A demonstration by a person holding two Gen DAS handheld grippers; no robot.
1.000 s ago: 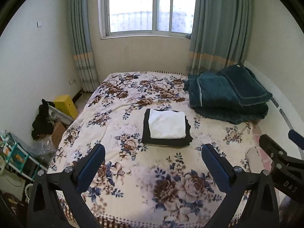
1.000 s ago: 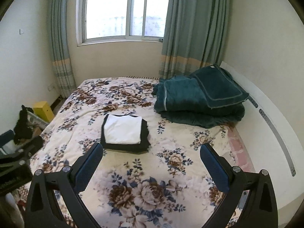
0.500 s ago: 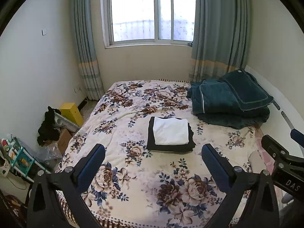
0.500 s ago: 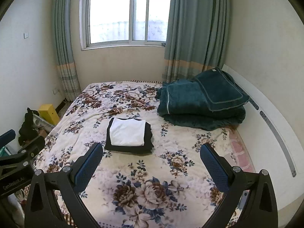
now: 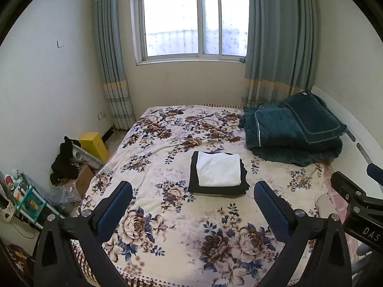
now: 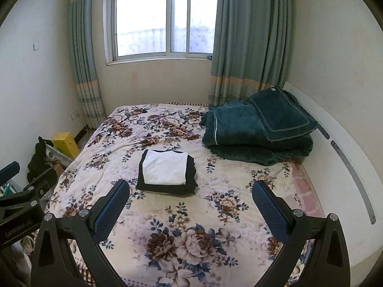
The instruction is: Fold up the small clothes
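Observation:
A folded white garment (image 5: 218, 170) lies on top of a folded black garment (image 5: 194, 186) in the middle of the floral bed (image 5: 167, 227). The stack also shows in the right wrist view, white piece (image 6: 165, 167) on black piece (image 6: 191, 179). My left gripper (image 5: 192, 197) is open and empty, held back above the bed's near end. My right gripper (image 6: 191, 196) is open and empty, also well short of the stack. Each gripper's body shows at the edge of the other's view.
A pile of dark green blankets (image 5: 294, 131) lies at the bed's far right by the wall. Left of the bed stand a yellow box (image 5: 93, 143), black clothes (image 5: 63, 162), a cardboard box and a small shelf (image 5: 21, 196). A window and curtains are behind.
Both grippers have pulled back and tilted up from the bed; the folded stack now looks smaller and farther away. The stack has not moved. Both stay open.

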